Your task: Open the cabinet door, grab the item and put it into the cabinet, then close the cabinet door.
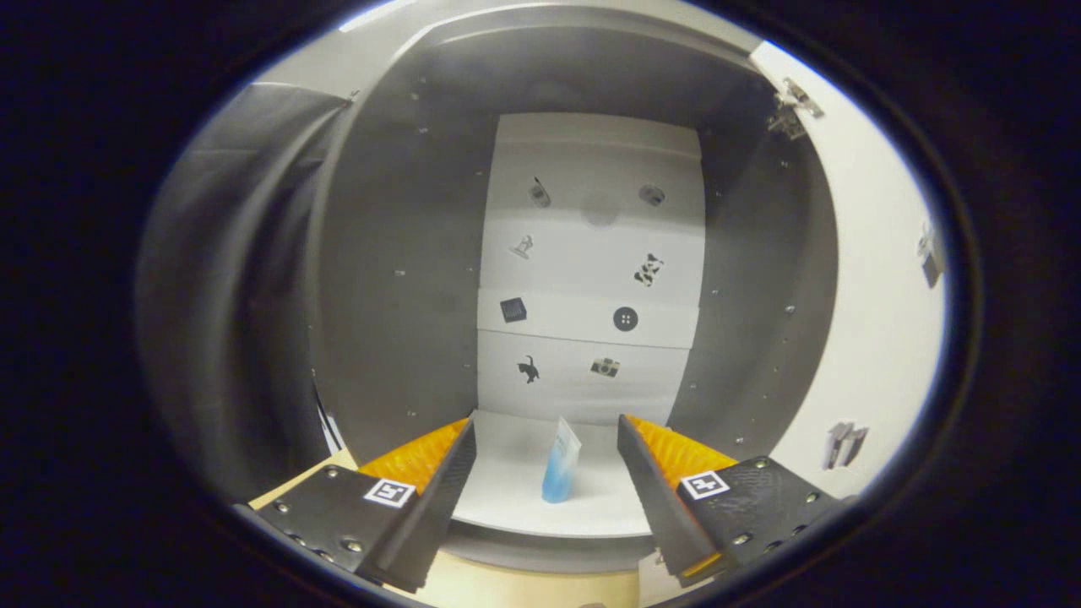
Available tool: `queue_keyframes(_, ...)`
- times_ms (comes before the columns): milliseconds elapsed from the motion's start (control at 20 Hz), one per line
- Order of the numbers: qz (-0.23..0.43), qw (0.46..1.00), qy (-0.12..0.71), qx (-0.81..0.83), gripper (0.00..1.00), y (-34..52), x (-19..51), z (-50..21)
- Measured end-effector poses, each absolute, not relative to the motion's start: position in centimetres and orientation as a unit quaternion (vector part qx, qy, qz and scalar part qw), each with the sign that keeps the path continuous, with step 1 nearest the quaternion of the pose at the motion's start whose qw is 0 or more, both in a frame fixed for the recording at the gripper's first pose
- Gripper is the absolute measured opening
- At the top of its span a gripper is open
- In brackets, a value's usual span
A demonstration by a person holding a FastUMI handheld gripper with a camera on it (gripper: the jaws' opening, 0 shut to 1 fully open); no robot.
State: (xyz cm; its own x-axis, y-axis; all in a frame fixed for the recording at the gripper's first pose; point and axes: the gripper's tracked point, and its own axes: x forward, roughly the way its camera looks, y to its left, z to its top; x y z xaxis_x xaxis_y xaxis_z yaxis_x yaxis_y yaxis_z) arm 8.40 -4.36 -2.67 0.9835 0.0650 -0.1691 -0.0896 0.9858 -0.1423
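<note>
Tool (545, 456) fingers spread, blue tube (561, 464) standing between.

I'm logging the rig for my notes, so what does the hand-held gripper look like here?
The hand-held gripper has two wedge-shaped fingers with ribbed inner pads. Each finger sits on a dark textured block fastened with round screws and bearing a square black-and-white marker tag.

Cabinet (397, 253) walls matt smooth grey board; tube (560, 473) translucent glossy plastic; hinge (790, 110) shiny metal; claw (545, 473) spread wide.
</note>
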Motion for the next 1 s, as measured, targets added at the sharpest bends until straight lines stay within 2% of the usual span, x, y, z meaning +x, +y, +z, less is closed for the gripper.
queue_keyframes(300, 0.004, 0.996, 0.071, -0.058, 0.97, -3.9, 1.1, -1.5)
queue_keyframes(1000, -0.156, 0.986, 0.046, -0.047, 0.97, -9.8, -19.4, -0.4)
